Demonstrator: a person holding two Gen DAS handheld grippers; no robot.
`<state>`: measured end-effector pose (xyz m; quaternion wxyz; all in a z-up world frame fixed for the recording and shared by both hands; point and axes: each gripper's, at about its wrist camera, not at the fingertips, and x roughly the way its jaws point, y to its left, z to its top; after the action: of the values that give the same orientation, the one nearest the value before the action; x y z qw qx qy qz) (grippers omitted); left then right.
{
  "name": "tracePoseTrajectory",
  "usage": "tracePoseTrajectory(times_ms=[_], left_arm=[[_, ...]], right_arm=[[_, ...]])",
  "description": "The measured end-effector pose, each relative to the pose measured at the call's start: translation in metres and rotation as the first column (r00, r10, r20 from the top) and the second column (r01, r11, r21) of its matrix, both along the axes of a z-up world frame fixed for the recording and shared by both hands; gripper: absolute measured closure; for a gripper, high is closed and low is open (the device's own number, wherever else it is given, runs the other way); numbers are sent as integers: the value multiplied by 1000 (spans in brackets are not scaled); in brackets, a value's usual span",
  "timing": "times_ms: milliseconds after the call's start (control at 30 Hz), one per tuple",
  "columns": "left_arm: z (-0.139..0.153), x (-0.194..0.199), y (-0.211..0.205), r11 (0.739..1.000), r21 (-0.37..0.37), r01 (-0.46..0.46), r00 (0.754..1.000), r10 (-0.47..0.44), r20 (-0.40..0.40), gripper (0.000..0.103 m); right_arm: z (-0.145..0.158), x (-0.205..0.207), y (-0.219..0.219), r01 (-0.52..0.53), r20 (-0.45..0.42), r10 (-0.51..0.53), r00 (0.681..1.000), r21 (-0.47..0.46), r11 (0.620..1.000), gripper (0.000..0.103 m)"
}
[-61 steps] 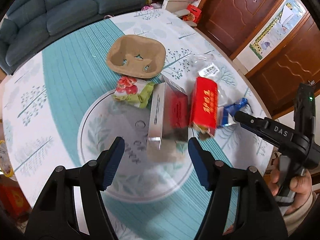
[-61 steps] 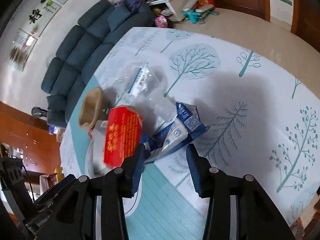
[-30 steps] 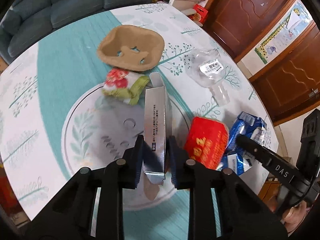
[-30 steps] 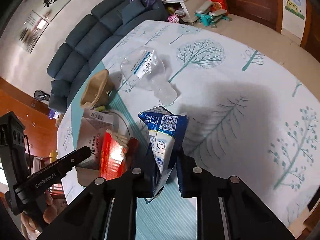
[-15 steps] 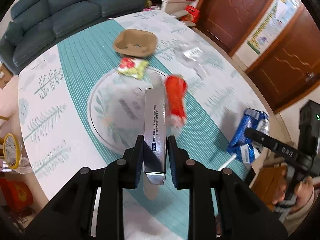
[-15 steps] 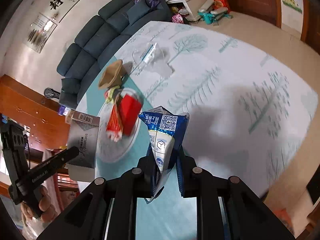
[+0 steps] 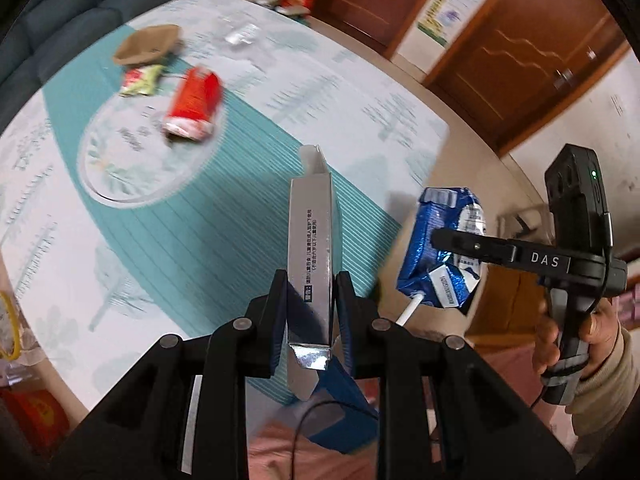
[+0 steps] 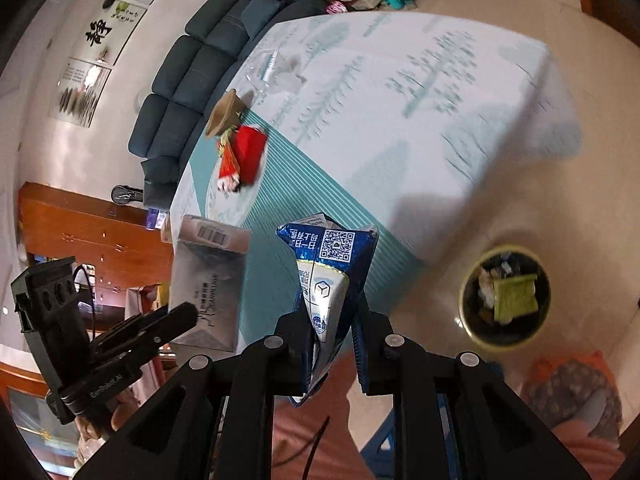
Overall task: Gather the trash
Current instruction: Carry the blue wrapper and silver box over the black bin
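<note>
You have one piece of trash in each tool, and both are lifted off the table [image 7: 120,216], most likely so you can carry them to the trash bin [image 8: 505,296] on the floor. In the right wrist view the bin sits at about 3 o'clock, and it already has scraps in it.

Your left gripper [image 7: 311,312] is nearly closed and pinches the silver box [image 7: 310,240] by its narrow sides. The box stands up tall between the pads, pointing to 12 o'clock.

Your right gripper [image 8: 332,344] is nearly closed too. It squeezes the blue milk carton [image 8: 328,264], which looks crushed flat, so it fits in the small gap.

More trash waits on the table. In the left wrist view the red packet [image 7: 194,104], the small snack wrapper [image 7: 140,80] and the brown paper cup tray [image 7: 146,44] lie at about 10 to 11 o'clock. A clear plastic bottle [image 7: 240,36] lies farther off near 11 o'clock.
</note>
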<state>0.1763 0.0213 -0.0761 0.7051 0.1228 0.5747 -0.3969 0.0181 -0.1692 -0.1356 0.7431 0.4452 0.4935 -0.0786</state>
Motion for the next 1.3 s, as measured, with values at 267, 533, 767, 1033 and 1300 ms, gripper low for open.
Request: tracePoseTrajectory(times_ms=[267, 533, 767, 1033, 1300], left_arm=[[-20, -60, -36, 995, 28, 91, 995, -90, -33, 83], [-54, -123, -78, 975, 96, 202, 979, -202, -9, 83], [-101, -171, -114, 943, 173, 284, 956, -292, 20, 83], [-160, -192, -149, 916, 259, 306, 948, -320, 11, 83], [-215, -185, -176, 908, 300, 294, 951, -310, 6, 83]], right_arm=[[-28, -85, -14, 71, -54, -68, 996, 63, 995, 87], [-78, -150, -34, 120, -140, -107, 984, 87, 989, 87], [-139, -184, -50, 136, -249, -108, 962, 96, 986, 87], [-178, -199, -65, 160, -303, -119, 946, 115, 980, 87], [-204, -183, -74, 149, -340, -114, 933, 80, 986, 87]])
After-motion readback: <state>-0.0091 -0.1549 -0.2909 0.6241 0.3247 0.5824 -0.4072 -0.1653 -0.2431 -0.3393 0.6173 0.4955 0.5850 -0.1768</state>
